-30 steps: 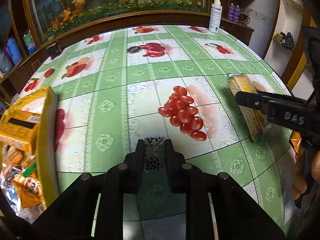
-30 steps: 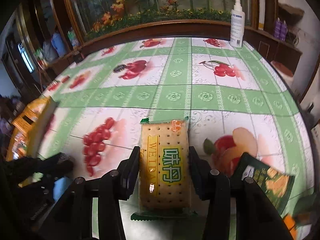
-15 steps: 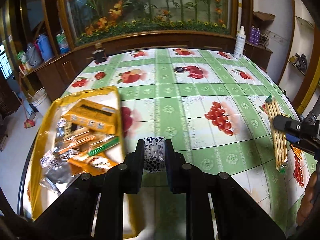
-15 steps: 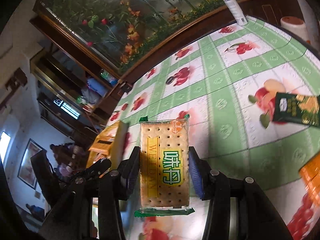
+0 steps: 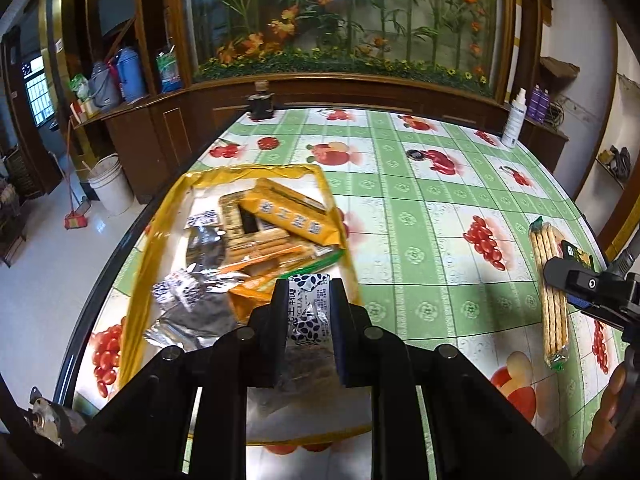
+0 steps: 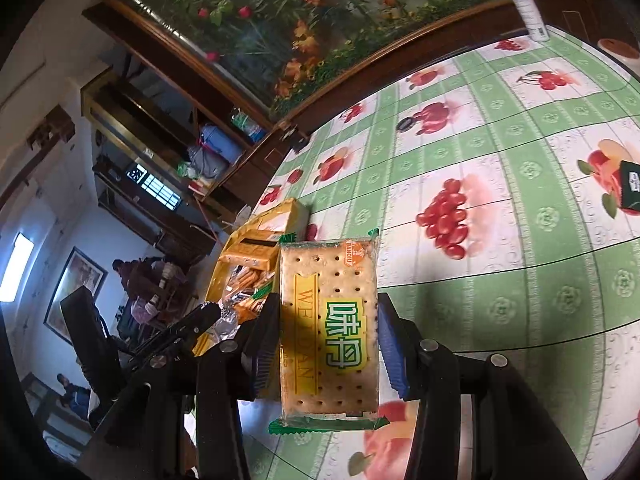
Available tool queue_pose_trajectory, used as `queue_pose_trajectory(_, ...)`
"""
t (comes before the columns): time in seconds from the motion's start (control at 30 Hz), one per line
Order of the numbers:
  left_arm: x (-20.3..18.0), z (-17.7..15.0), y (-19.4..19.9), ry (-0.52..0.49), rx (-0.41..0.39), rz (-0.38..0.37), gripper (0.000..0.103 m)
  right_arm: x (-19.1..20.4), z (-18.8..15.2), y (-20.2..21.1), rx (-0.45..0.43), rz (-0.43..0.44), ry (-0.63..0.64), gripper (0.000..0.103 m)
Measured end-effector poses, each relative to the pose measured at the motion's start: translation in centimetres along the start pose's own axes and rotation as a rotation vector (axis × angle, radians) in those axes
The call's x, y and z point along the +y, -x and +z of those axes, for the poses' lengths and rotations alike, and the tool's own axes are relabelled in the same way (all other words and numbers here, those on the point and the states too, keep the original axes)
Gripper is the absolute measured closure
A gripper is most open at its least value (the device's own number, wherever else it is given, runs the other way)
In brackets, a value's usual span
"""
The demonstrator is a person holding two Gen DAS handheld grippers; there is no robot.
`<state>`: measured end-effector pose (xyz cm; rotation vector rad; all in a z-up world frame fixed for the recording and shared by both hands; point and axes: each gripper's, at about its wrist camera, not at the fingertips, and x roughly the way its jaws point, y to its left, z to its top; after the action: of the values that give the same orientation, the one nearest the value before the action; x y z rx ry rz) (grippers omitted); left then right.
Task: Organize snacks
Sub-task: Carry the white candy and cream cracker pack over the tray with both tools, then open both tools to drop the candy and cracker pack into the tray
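1. The yellow tray (image 5: pixel 154 248) sits at the left edge of the surface (image 5: pixel 420 216) and holds a loose heap of snacks: a long orange box (image 5: pixel 294 216) lies across the far part, silver foil packets (image 5: pixel 200 300) fill the near left, and thin stick packs in orange and green wrappers lie between them.
2. The left gripper (image 5: pixel 309 312) hangs over the tray's near end, clenched on a small white packet with a dark leaf print (image 5: pixel 308 300), which stands upright between the pads.
3. The right gripper (image 6: pixel 329 344) is grasping a cracker pack (image 6: pixel 329 332) with green sealed ends, pinched by its long edges and held above the surface to the right of the tray.
4. In the right wrist view a dark green packet (image 6: pixel 630 186) lies on the surface at the far right edge.
5. A white spray bottle (image 5: pixel 514 118) stands at the far rim of the surface.
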<state>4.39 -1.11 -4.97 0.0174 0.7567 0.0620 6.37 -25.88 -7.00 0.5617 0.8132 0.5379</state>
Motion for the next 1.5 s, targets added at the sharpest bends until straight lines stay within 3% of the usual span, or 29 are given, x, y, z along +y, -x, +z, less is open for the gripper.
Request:
queue_pose_trajectory(0.5,5.7,-0.6,0.5,0.088,-0.007,0.039,0.087,5.6,-0.9,-3.4,0.056,0.026,0.093,0.056)
queue_pose_trajectory(0.8,10.4,-1.5,-0.7,0.157,0.031,0.098,0.087,11.4,-1.6,-8.4,0.111,0.008,0.249,0.056)
queue_pose_trajectory(1.03,10.4,-1.6,-1.6,0.146,0.045,0.095,0.086,14.6,-2.4,-11.6,0.137,-0.011,0.367,0.056)
queue_pose_trajectory(1.5,10.2,-1.9,-3.8,0.134,0.083,0.096,0.086,15.8,-2.1,-15.7,0.153,-0.049,0.477,0.056)
